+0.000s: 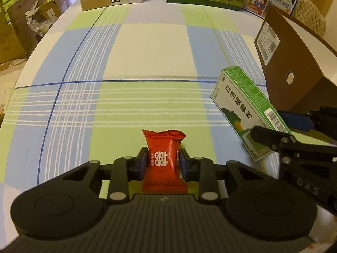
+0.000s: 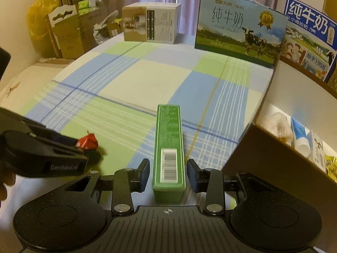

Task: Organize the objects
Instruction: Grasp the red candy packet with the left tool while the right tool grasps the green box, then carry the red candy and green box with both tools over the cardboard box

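Red foil-wrapped candy sits clamped in the left claw while the right claw straddles, jaws apart, the green-and-white cardboard carton on the bench, both seemingly bound for the brown storage box.

The left gripper sits low over the table, its two blue-padded fingers pressed against the sides of a red candy wrapper. The right gripper is just to its right, also low, its jaws parted with a small gap on each side of the green box standing between them. At the left edge of the right wrist view, part of a hand shows behind the left gripper.
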A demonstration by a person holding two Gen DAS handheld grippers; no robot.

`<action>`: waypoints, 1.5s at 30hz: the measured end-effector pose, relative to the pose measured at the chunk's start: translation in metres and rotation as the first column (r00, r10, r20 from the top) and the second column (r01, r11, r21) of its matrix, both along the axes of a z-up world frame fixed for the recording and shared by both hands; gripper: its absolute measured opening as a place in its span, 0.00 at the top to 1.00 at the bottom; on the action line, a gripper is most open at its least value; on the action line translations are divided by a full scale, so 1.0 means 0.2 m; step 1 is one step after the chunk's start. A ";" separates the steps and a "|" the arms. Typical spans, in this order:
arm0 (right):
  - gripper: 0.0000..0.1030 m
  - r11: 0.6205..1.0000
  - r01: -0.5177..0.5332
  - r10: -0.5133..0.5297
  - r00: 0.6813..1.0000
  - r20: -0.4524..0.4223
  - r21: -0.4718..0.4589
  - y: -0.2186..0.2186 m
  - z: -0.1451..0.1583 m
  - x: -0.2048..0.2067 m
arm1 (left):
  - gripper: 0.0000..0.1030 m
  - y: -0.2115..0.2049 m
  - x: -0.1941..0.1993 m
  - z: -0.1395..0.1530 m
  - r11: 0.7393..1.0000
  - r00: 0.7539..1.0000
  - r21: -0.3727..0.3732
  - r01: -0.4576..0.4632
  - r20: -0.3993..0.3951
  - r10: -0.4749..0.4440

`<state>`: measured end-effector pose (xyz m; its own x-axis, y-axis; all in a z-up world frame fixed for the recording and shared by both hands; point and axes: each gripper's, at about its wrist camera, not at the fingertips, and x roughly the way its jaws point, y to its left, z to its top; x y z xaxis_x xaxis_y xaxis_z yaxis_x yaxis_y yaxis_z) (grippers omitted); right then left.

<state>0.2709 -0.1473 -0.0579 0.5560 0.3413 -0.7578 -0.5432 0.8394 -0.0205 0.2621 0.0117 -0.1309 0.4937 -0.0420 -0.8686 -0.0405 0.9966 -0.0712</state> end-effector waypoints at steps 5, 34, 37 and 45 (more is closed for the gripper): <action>0.62 0.999 0.013 -0.013 1.000 -0.008 0.036 0.00 -0.02 0.05 | 0.71 -0.01 0.01 0.00 1.000 1.000 0.007 -0.005 0.010 0.005; 0.74 0.999 -0.004 0.005 1.000 -0.021 0.043 -0.02 -0.03 0.05 | 0.78 -0.02 0.02 -0.01 0.999 1.000 0.046 -0.008 0.025 0.007; 0.74 0.999 -0.005 0.006 1.000 -0.017 0.052 -0.03 -0.02 0.05 | 0.79 -0.02 0.02 0.00 0.999 1.000 0.042 -0.010 0.025 0.009; 0.74 0.994 -0.023 0.022 1.000 0.004 0.104 -0.04 0.05 0.03 | 0.79 0.00 0.01 0.02 0.999 0.999 0.038 -0.029 0.039 0.028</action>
